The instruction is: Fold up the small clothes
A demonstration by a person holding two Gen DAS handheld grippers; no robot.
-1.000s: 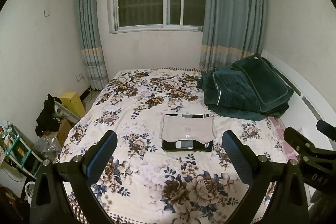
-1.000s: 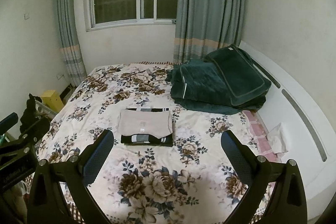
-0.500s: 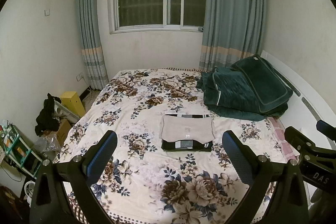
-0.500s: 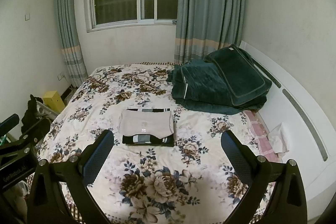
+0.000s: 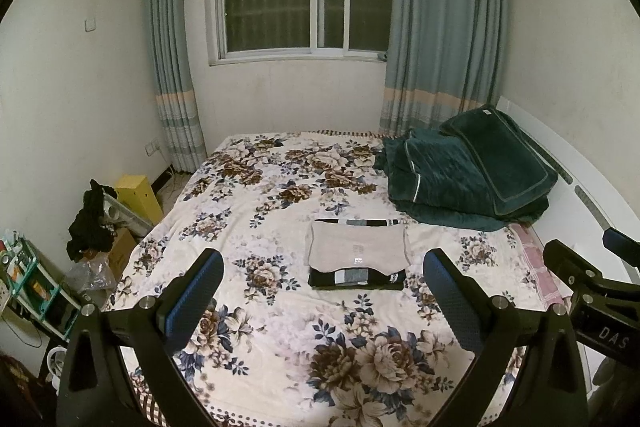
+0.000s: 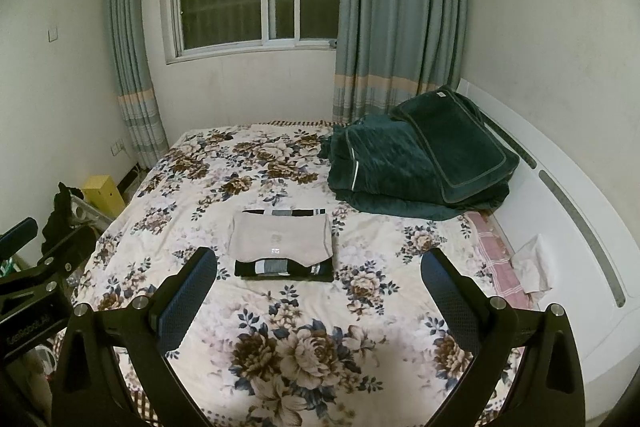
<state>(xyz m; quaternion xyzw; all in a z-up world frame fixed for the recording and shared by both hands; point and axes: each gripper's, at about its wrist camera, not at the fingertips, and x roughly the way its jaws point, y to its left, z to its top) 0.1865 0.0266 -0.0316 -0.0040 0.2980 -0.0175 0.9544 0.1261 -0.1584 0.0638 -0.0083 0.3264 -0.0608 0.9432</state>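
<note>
I held the left gripper and right gripper spread wide, empty, above the floral bed; the folded beige garment lay atop a folded black one, mid-bed.

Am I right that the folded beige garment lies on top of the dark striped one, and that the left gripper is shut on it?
Not quite: the beige garment does lie on the dark striped one, but the left gripper is open and holds nothing, as the left wrist view shows.
</note>
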